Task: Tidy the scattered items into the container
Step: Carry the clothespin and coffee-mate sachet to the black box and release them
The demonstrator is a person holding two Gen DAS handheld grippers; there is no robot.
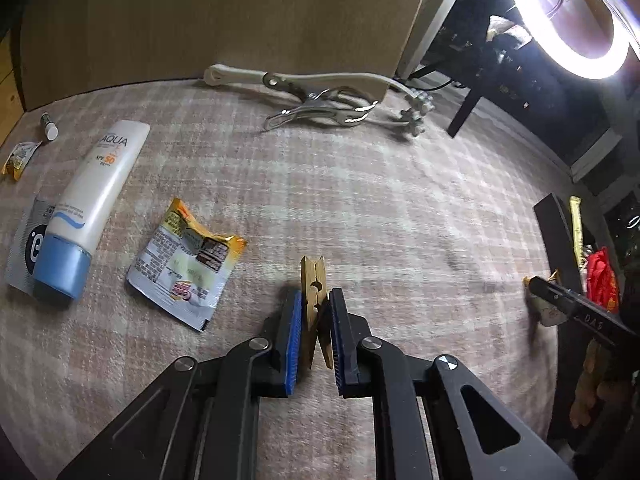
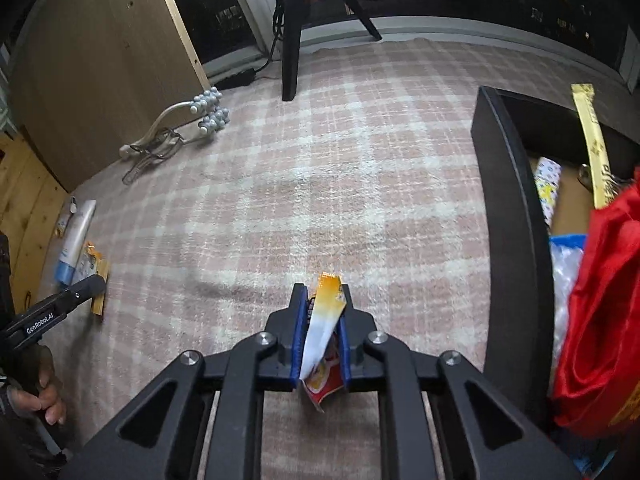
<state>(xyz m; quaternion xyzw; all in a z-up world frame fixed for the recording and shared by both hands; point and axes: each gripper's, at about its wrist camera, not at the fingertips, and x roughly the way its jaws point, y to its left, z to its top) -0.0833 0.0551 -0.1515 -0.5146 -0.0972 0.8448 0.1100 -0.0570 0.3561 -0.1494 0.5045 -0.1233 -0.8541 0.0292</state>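
Blue-padded fingers (image 1: 295, 320) of the left gripper (image 1: 316, 300) clamp a wooden clothespin (image 1: 313, 300) lengthwise; the right gripper (image 2: 322, 304) pinches a crumpled orange-white sachet (image 2: 326, 320) (nearer hand), with the black box container (image 2: 508, 240) just beside, rightward.

The left tool (image 1: 316, 312) is angling steeply down toward the carpet (image 1: 360, 200), its blue pads (image 1: 295, 320) pinching a wooden clothespin (image 1: 314, 292). The right tool (image 2: 322, 312) is tilting down likewise, clamping a sachet (image 2: 322, 320). At the right view's lower-left edge, a hand (image 2: 44, 392) is probably gripping the left tool's handle.
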